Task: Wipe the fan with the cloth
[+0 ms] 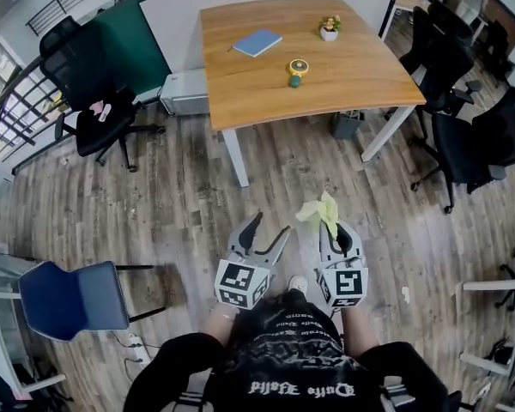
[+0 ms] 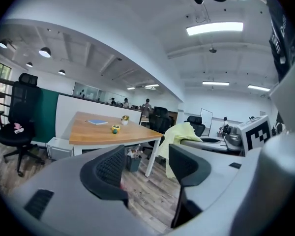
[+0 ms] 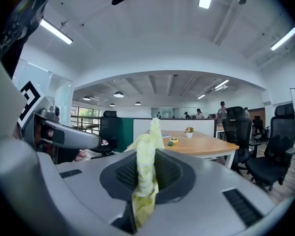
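R hand-held gripper point(image 1: 333, 229), lower centre of frame, pinches the yellow cloth point(image 1: 319, 209). L hand-held gripper point(image 1: 270, 225) is just beside it, jaws spread, nothing btwn them. The fan point(image 1: 298, 69), a small yellow-green thing, sits on the worktop point(image 1: 369, 80) at upper centre. It's well apart, straight up-frame and approx equally far from both, so R w/ cloth probably has to close in first.

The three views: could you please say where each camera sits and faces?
Head view: on the person's head, looking steeply down at the table; left gripper, right gripper and forearms show.
Left gripper view: on the left gripper, facing the table along its open, empty jaws.
Right gripper view: on the right gripper, along jaws shut on the cloth.
Both gripper views share the table.
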`<state>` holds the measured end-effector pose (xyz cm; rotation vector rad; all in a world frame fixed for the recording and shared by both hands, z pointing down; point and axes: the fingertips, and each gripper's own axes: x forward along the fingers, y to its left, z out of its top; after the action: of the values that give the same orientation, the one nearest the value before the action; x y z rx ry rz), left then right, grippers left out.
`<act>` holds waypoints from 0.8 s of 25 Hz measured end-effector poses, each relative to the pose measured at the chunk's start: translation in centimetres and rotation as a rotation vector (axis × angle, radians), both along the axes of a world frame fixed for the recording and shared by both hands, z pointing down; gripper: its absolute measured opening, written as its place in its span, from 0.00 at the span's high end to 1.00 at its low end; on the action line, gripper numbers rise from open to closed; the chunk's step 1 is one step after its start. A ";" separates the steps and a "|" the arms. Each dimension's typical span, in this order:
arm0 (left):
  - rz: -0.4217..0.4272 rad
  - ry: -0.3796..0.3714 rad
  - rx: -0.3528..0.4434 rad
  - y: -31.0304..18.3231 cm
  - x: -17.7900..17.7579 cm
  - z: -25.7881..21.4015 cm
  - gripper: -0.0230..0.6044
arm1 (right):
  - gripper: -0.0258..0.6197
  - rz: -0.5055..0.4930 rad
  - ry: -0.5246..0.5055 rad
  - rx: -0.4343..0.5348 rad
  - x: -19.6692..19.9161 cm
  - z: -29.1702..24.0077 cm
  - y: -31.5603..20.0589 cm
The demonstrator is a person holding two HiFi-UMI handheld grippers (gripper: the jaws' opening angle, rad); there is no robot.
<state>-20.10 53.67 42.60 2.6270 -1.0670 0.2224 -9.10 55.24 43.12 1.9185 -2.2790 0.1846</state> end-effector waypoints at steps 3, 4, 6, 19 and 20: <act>-0.023 -0.014 -0.007 -0.1 1.1 0.4 0.51 | 0.88 -0.042 0.003 -0.011 1.0 0.5 -0.2; -0.040 -0.013 -0.008 -0.1 1.5 0.5 0.51 | 0.88 -0.054 0.000 -0.011 1.5 0.5 -0.3; -0.078 -0.003 -0.016 -0.1 2.2 0.8 0.51 | 0.88 -0.079 -0.004 -0.010 2.5 0.6 -0.6; -0.074 -0.071 0.000 -6.4 6.0 3.8 0.51 | 0.88 -0.057 -0.020 -0.050 6.7 3.6 -6.0; -0.061 -0.073 0.005 -7.4 6.3 3.9 0.51 | 0.88 -0.050 -0.016 -0.051 6.9 3.6 -6.9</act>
<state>-13.83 46.24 46.48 2.6041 -1.1711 0.3050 -2.25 48.29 46.73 1.8400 -2.3067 0.2501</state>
